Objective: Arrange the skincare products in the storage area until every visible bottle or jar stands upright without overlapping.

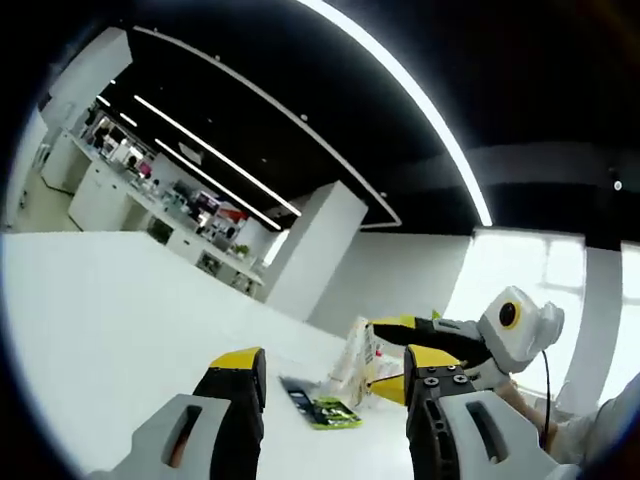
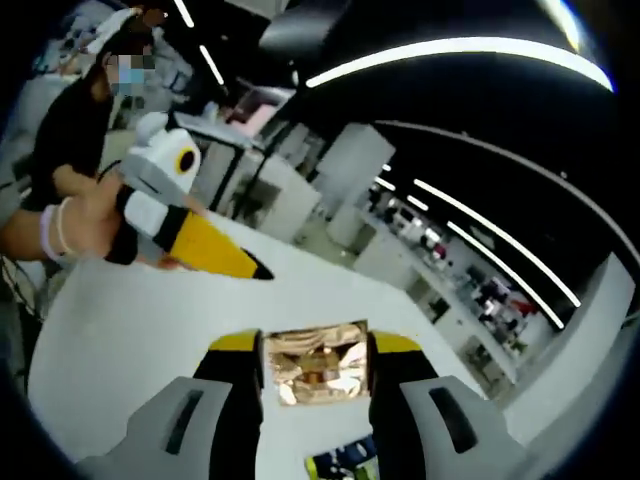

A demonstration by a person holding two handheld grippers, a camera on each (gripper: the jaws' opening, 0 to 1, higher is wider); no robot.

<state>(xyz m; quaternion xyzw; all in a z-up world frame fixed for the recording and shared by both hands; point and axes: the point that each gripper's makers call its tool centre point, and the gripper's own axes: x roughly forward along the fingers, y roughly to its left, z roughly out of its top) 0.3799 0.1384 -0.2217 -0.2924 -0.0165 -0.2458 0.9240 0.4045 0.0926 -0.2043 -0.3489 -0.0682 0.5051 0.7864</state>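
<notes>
Jaws of the left gripper (image 1: 335, 385) rise from the bottom of the left gripper view, yellow-tipped, spread wide with nothing between them. Just past them, lower centre, a flat dark packet with green print (image 1: 322, 404) lies on the white table (image 1: 120, 310). Right of centre the right gripper (image 1: 405, 362) comes in from the right edge, its yellow jaws clamped on a shiny crinkled product pack (image 1: 362, 350) standing just above the table, near the green packet; a hand (image 1: 520, 405) and sleeve show at lower right behind it. Farther off, a white pillar, shelving at upper left and ceiling light strips.

Right gripper view: right gripper (image 2: 315, 362) at bottom centre, jaws narrowed onto the gold reflective product pack (image 2: 315, 375), which fills the gap between the tips. Below it at the bottom edge, a bit of the green-printed packet (image 2: 345, 465). Upper left, the left gripper (image 2: 262, 273) points in over the table (image 2: 130, 340), held by a person's hand (image 2: 85, 220) with a wristband; from here its jaw gap cannot be told. White counters and light strips beyond.
</notes>
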